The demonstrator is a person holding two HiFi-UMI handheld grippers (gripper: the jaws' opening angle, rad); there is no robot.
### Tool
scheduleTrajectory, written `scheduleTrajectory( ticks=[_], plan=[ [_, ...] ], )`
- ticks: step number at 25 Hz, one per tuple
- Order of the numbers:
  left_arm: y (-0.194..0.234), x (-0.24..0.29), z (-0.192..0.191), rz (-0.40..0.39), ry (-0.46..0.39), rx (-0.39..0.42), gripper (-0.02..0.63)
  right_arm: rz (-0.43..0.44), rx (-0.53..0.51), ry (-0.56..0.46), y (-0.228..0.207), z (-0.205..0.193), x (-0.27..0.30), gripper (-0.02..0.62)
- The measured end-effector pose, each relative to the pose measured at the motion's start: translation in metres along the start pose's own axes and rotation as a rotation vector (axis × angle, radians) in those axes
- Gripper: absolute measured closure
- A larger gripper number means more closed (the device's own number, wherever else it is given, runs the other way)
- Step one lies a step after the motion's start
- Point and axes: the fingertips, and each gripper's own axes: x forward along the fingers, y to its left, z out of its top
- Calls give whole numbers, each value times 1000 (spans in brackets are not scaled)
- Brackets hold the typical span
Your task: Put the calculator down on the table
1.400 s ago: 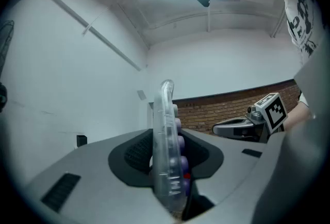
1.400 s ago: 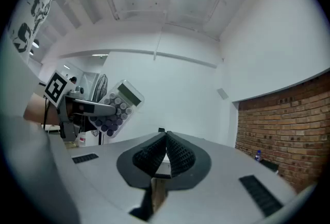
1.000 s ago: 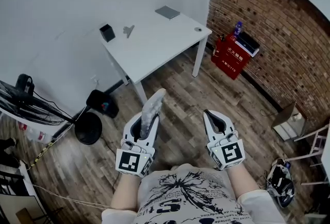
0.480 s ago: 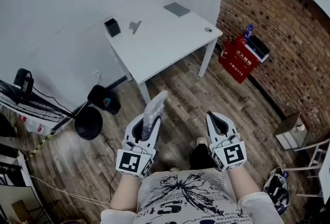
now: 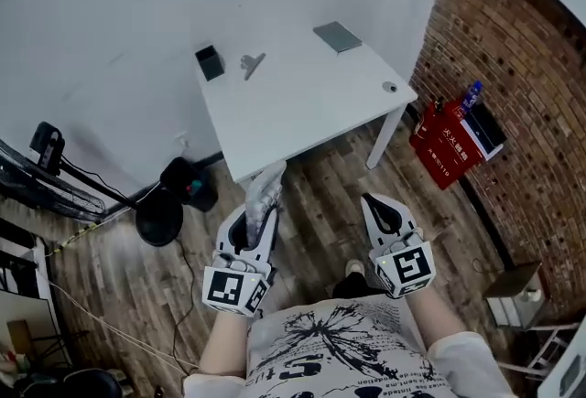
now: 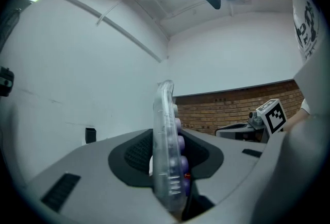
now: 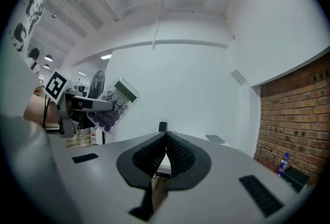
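My left gripper [image 5: 259,207] is shut on a clear-cased calculator [image 5: 266,190] with purple keys, held on edge and sticking out past the fingertips towards the white table [image 5: 302,103]. In the left gripper view the calculator [image 6: 167,145] stands upright between the pads. The right gripper view shows it [image 7: 111,104] from the side with its display on top. My right gripper [image 5: 377,206] is shut and holds nothing; its pads [image 7: 166,153] meet. Both grippers hang over the wooden floor just short of the table's near edge.
On the table lie a black box [image 5: 210,62], a small grey object [image 5: 252,64], a grey flat device [image 5: 337,37] and a small dark disc [image 5: 391,87]. A fan [image 5: 55,181] and black floor items [image 5: 179,195] stand at the left. Red crates [image 5: 449,145] sit by the brick wall.
Both grippers have moved closer to the table, which now lies just ahead of them. The calculator stays gripped in the left gripper; the right stays shut.
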Motion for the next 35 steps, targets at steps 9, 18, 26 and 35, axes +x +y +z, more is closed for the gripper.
scheduleTrajectory(
  ticks=[9,18,26,35],
  plan=[
    [-31,125,-10,151,12,-15,460,153,-26,13,-137,-8,64,580],
    [3,206,-32,216,88,-51,460,191,7,30,-199,-22,146,580],
    [82,297,-62,218,130,-102,460,186,6,56,-239,-33,261,580],
    [178,400,-114,229,233,-146,460,218,5,134,-272,-61,404,580]
  ],
)
